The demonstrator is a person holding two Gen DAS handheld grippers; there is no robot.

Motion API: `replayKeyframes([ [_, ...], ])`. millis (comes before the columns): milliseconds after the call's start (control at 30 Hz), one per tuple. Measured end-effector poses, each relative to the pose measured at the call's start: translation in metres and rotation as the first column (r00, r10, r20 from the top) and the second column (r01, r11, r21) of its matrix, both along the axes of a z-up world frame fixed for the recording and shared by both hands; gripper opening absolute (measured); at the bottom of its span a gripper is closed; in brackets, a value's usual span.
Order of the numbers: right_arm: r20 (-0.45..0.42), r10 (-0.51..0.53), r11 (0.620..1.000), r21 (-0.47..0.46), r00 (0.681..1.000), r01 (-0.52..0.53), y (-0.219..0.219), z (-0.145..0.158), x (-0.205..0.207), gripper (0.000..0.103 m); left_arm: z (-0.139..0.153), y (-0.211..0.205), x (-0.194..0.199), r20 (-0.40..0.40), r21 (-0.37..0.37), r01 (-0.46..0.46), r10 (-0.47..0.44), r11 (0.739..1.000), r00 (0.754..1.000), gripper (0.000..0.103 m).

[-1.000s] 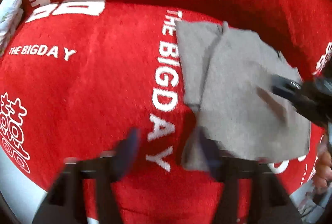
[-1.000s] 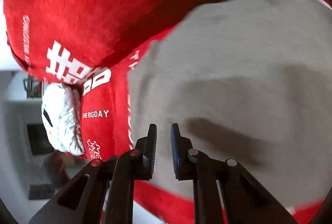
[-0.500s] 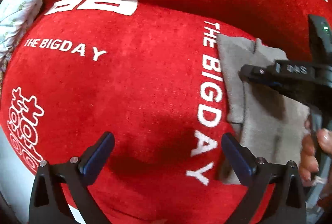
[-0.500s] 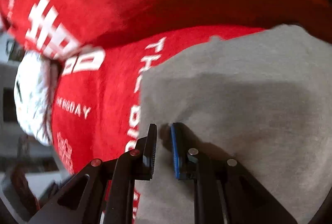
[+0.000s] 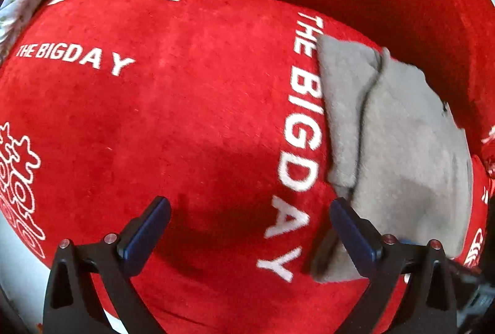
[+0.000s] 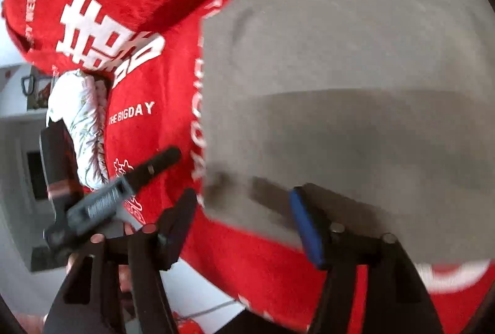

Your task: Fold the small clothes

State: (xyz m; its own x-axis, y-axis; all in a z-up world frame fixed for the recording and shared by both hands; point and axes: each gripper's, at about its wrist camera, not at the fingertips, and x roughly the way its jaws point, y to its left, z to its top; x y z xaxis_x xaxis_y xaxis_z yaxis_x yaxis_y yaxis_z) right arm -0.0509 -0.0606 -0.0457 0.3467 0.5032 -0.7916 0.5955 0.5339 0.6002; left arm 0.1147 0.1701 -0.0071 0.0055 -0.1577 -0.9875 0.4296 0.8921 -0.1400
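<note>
Grey garment (image 5: pixel 399 154) lies folded flat on red cloth (image 5: pixel 173 123).

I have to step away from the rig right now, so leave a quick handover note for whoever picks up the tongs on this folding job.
Left tongs: open, holding nothing, over the red blanket just left of the grey garment.
Right tongs: open, holding nothing, at the garment's near left corner.
Garment: lies on the blanket beside the "THE BIGDAY" lettering, with one layer folded over another, an overlap edge showing near its left side.
Done: at least one fold appears to be in.
Left: probably another fold to make it compact, then smooth it. Check the near corner, which looks slightly rumpled.
</note>
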Motion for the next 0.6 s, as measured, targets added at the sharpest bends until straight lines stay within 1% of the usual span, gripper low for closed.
replayKeyframes([
  [67,-0.026,-0.052,0.998,0.031,0.998,0.052,-0.005,-0.002,-0.023,0.069,0.000,-0.003,-0.005,-0.005,0.001,0.006,-0.006,1.000,1.000,0.103],
  [133,-0.036,-0.114,0.991,0.066,0.993,0.116,-0.008,-0.005,-0.044,0.074,0.000,-0.006,-0.010,-0.008,-0.004,0.014,-0.014,1.000,1.000,0.103],
  [167,-0.035,-0.142,0.987,0.077,0.989,0.144,-0.009,-0.005,-0.053,0.079,0.000,-0.008,-0.012,-0.007,-0.002,0.018,-0.018,1.000,1.000,0.103],
  [200,-0.033,-0.164,0.983,0.083,0.986,0.166,-0.010,-0.006,-0.061,0.081,0.000,-0.010,-0.014,-0.005,0.005,0.024,-0.024,1.000,1.000,0.103],
  [267,-0.033,-0.199,0.975,0.097,0.979,0.201,-0.011,-0.007,-0.071,0.082,-0.001,-0.015,-0.019,-0.006,0.024,0.045,-0.044,0.999,0.999,0.103],
  [433,-0.054,-0.267,0.953,0.132,0.962,0.272,-0.015,-0.015,-0.085,0.082,-0.004,-0.027,-0.027,-0.012,0.035,0.084,-0.084,0.996,0.996,0.103],
  [600,-0.057,-0.288,0.945,0.144,0.956,0.293,-0.015,-0.017,-0.090,0.082,-0.006,-0.037,-0.032,-0.016,0.047,0.097,-0.096,0.994,0.995,0.103],
])
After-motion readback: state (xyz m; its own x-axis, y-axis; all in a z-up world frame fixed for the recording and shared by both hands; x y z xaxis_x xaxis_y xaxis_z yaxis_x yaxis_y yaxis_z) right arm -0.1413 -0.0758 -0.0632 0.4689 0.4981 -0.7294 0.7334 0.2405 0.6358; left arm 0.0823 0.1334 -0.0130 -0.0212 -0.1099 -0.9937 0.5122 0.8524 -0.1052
